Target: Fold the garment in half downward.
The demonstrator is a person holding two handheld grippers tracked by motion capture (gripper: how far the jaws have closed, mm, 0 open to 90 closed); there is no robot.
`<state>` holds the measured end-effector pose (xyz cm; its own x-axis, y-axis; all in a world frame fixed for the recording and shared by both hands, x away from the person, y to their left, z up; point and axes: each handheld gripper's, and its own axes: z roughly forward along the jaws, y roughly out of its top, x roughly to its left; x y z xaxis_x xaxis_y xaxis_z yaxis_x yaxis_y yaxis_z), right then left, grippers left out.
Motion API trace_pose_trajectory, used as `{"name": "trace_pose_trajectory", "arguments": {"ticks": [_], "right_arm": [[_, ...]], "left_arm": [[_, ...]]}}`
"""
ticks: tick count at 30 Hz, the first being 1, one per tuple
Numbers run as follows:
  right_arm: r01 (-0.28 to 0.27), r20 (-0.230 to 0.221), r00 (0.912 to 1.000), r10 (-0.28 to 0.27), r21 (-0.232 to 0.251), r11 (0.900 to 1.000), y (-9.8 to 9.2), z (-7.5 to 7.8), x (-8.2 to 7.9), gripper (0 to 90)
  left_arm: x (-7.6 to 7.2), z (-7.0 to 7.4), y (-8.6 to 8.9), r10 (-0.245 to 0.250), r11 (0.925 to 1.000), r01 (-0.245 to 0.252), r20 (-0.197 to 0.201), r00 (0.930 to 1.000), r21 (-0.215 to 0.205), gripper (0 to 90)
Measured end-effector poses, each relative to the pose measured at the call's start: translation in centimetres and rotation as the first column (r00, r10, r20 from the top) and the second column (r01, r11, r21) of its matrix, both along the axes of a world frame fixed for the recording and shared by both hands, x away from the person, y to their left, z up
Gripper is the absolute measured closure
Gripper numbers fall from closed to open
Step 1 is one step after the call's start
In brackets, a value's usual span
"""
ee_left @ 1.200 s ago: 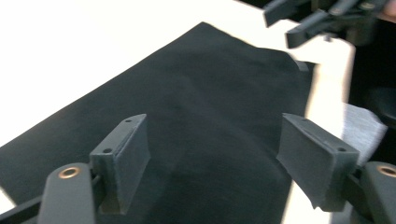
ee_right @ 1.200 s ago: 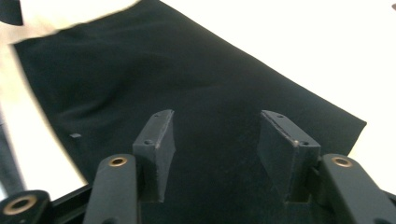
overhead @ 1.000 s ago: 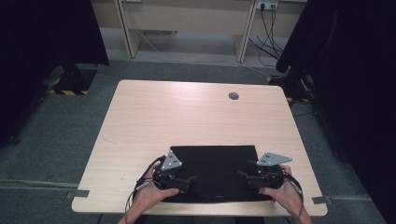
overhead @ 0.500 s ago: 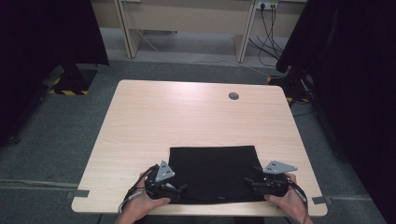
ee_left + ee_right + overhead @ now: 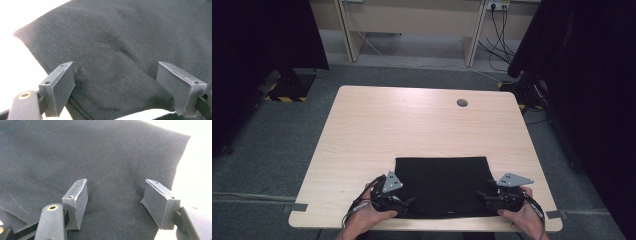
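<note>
- High view: even, soft overhead light on the desk (image 5: 412, 125); side margins fall to near black. Slightly soft, low detail.
- Faint shadows only, close under each gripper.
- Left gripper view: desk beyond the black cloth (image 5: 120, 50) blown out to pure white left of the left gripper (image 5: 122, 87). Cloth weave sharp between the jaws, softer farther off.
- Right gripper view: same glare to the right of the right gripper (image 5: 117, 205); near parts blurred.

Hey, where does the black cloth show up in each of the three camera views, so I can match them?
High view: the black cloth lies flat at the table's near edge, between the two grippers.
Left gripper view: it spreads across the frame, one corner at upper left, running between the fingers.
Right gripper view: it spreads across the frame, one corner at upper right.
Shared landmark: the pale table beside the cloth's corners.
</note>
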<state>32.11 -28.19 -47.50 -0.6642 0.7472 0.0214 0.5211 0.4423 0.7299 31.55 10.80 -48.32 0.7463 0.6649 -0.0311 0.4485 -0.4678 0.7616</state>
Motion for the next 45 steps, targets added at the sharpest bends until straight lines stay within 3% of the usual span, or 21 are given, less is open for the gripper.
{"name": "trace_pose_trajectory", "arguments": {"ticks": [7,21,36,45], "right_arm": [[0.017,0.002,0.9999,-0.017,0.009,1.0,-1.5,0.0,0.2,37.3],[0.028,0.012,0.9995,-0.028,0.014,1.0,-3.4,-0.1,0.7,36.3],[0.048,0.013,0.9988,-0.048,0.009,0.999,-5.7,-0.1,0.8,36.2],[0.052,0.016,0.9985,-0.053,0.009,0.999,-6.1,-0.1,0.5,36.0]], "left_arm": [[1.2,0.0,-1.4,-0.026,0.9997,0.026,-0.003,0.9997,0.0,14.8],[1.9,0.0,-3.2,-0.047,0.9989,0.047,-0.01,0.9988,-0.003,13.2],[2.0,0.1,-5.7,-0.058,0.9983,0.058,-0.009,0.9983,0.002,12.3],[1.9,0.1,-5.8,-0.066,0.9977,0.066,-0.014,0.9977,-0.013,12.2]]}}
